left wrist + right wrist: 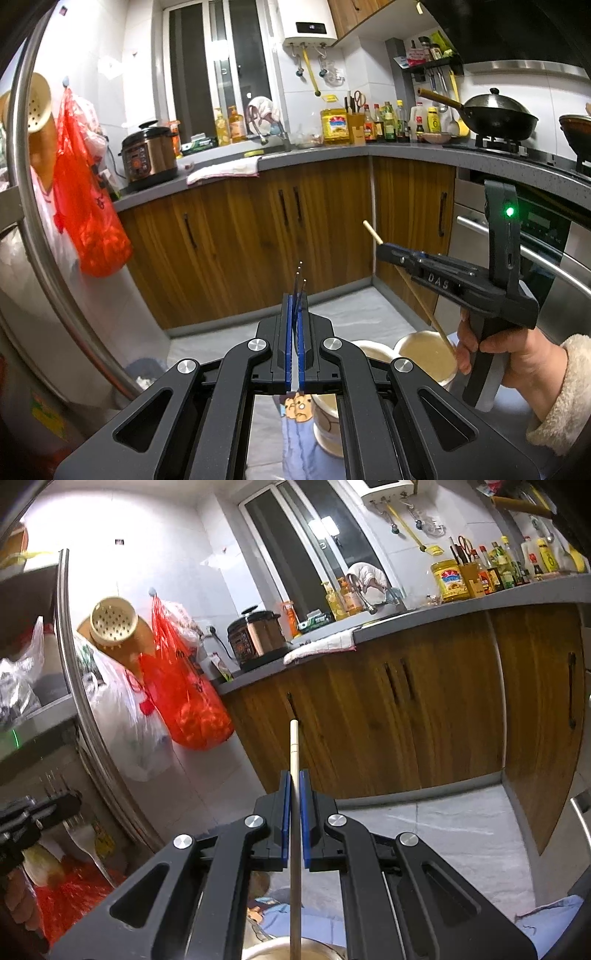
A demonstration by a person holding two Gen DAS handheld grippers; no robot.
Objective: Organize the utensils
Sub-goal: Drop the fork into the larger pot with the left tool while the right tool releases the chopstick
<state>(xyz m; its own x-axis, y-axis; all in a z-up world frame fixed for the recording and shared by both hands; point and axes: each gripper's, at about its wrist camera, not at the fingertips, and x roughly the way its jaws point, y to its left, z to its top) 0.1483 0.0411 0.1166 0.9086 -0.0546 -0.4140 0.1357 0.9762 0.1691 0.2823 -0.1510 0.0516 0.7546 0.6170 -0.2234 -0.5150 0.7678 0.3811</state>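
Left gripper (295,314) pinches a fork (298,284), tines up; right gripper (294,805) pinches a wooden chopstick (294,753), lower end in a cream cup (424,354)

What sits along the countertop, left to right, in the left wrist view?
Rice cooker → white towel → faucet → yellow oil jug → sauce bottles → wok.
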